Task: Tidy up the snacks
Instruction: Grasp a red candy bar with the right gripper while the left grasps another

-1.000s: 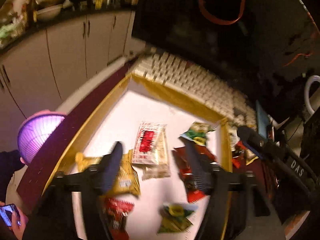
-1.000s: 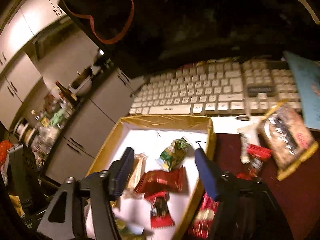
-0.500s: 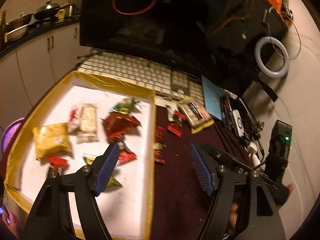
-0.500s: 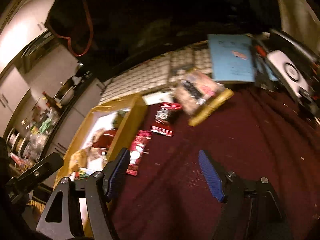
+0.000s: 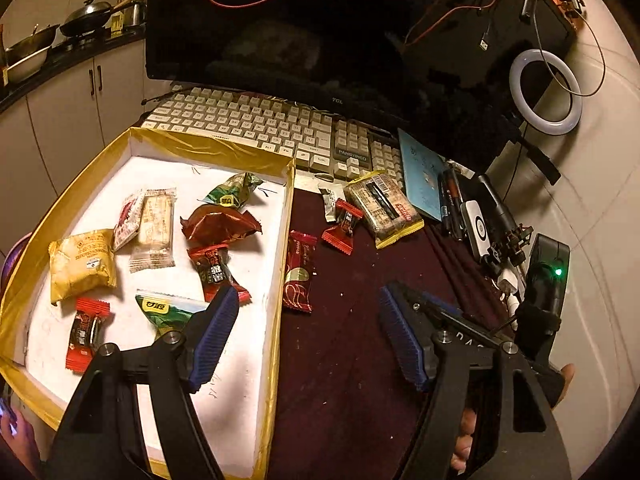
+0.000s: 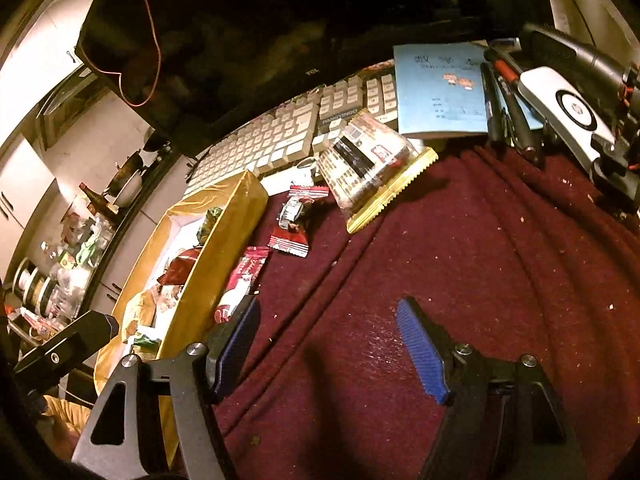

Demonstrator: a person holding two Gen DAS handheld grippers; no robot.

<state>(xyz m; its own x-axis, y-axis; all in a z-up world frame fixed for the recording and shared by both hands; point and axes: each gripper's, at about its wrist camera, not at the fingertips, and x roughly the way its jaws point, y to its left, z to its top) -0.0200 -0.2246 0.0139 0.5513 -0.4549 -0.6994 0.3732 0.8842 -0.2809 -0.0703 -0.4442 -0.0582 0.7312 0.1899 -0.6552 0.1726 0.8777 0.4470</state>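
Observation:
A gold-rimmed white box (image 5: 208,148) holds several snack packets, among them a yellow pouch (image 5: 82,264) and a red foil pack (image 5: 220,226). On the maroon cloth (image 5: 352,320) beside it lie a long red bar (image 5: 298,276), a small red candy (image 5: 344,226) and a yellow-edged cracker pack (image 5: 384,208). My left gripper (image 5: 308,324) is open and empty above the box's right wall. My right gripper (image 6: 326,340) is open and empty over the cloth; the box (image 6: 224,240), red bar (image 6: 242,280), candy (image 6: 292,224) and cracker pack (image 6: 368,164) lie ahead to its left.
A white keyboard (image 5: 260,124) and dark monitor (image 5: 280,32) stand behind the box. A blue booklet (image 5: 422,176), pens and a white device (image 5: 476,228) lie at the right, with a ring light (image 5: 546,92) beyond. Kitchen cabinets (image 5: 64,120) are at the left.
Both grippers have swung right, from over the box's inside toward the cloth and the loose snacks. Both stay open and empty.

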